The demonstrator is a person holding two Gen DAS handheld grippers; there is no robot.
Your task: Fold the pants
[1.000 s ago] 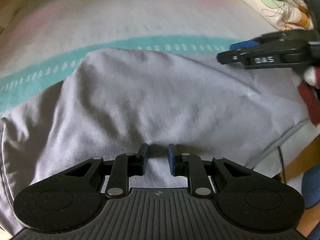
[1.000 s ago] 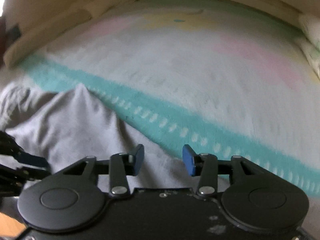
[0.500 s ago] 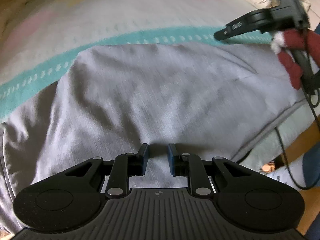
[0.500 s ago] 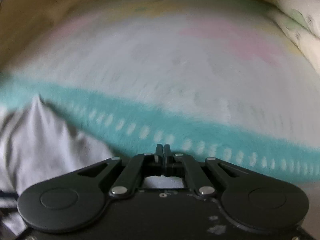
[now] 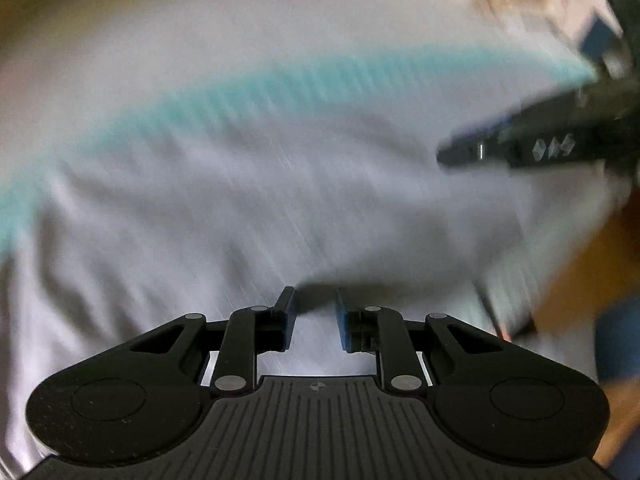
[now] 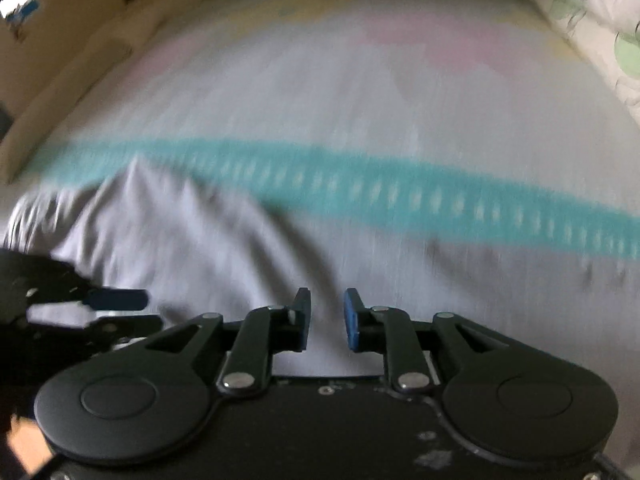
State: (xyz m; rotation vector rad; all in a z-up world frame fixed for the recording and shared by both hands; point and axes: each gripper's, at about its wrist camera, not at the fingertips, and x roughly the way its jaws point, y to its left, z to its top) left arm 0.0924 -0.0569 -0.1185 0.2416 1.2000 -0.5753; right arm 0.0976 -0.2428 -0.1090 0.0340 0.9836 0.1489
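Light grey pants (image 5: 256,208) lie spread on a bed; both views are blurred by motion. My left gripper (image 5: 314,300) is open a little, just above the near part of the cloth, holding nothing. My right gripper (image 6: 325,300) is open over the grey pants (image 6: 192,248), holding nothing. The right gripper also shows at the right of the left wrist view (image 5: 456,156), over the far right of the pants. The left gripper's fingers (image 6: 116,300) show at the left edge of the right wrist view.
The bed sheet (image 6: 360,92) is white with pink patches and a teal band (image 6: 400,196) just beyond the pants. A floral pillow (image 6: 600,8) lies at the far right. A wooden bed frame (image 6: 80,60) runs along the far left. The floor (image 5: 580,272) shows at the right.
My right gripper was shut half a second ago and has opened, and it has moved back over the pants. The left gripper keeps its small opening while its view swings and blurs.
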